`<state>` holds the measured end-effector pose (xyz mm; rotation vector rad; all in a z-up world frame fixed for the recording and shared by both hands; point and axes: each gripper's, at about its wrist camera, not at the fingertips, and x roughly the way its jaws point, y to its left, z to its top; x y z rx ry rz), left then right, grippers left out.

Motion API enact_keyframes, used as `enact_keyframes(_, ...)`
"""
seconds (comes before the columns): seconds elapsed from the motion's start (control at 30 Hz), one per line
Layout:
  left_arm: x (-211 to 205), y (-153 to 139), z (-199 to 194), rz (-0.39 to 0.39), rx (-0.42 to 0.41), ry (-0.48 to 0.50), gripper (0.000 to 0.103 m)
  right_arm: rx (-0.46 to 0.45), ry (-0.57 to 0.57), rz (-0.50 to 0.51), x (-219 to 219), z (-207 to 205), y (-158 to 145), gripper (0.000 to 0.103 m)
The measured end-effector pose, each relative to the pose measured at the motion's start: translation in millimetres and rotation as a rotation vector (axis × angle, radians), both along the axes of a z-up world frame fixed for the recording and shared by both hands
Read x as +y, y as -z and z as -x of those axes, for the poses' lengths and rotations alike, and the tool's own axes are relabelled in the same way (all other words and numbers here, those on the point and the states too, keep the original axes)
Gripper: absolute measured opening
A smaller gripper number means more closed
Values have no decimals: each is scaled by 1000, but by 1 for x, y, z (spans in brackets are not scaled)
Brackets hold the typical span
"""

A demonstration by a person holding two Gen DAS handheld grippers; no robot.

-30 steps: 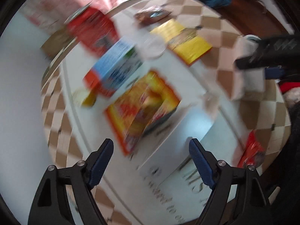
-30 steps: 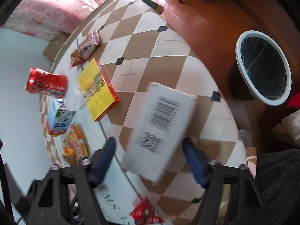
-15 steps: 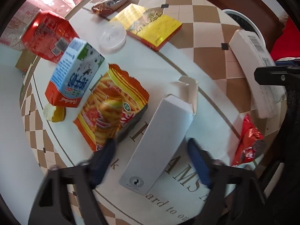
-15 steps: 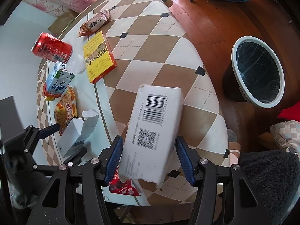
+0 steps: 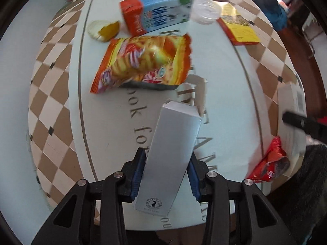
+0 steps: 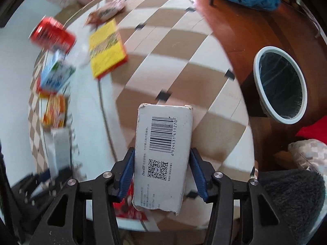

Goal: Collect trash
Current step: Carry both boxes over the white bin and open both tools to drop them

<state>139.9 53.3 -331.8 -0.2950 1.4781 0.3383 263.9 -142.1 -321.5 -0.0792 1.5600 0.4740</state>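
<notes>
Right wrist view: right gripper (image 6: 162, 172) clamped on barcoded white cardboard box (image 6: 163, 153), raised over table toward round white-rimmed bin (image 6: 280, 87); left gripper (image 5: 166, 173) pinching open-flapped plain white carton (image 5: 170, 159), presumably binward.

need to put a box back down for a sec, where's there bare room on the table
Bare: the checkered cloth between the yellow box and the edge by the bin; also the white strip between the chip bag and the left gripper. Crowded: the far side round the carton and can.
</notes>
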Motion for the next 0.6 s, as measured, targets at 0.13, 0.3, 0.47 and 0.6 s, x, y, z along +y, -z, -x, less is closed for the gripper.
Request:
enact_keyframes(0.13, -4, 7, 7, -19, -30, -18, 35, -79, -92, 26, 10, 12, 0, 55)
enact_keyframes(0.3, -6, -10, 34, -80, -63, -67, 34, -143, -132, 99, 22, 25, 2, 51)
enact_keyframes(0.47, 5, -56, 66, -132, -125, -133, 34, -187, -140, 25, 17, 35, -13, 49)
enact_keyframes(0.6, -10, -94, 83, -153, -190, -169, 34, -238, -140, -47, 9, 36, -43, 49)
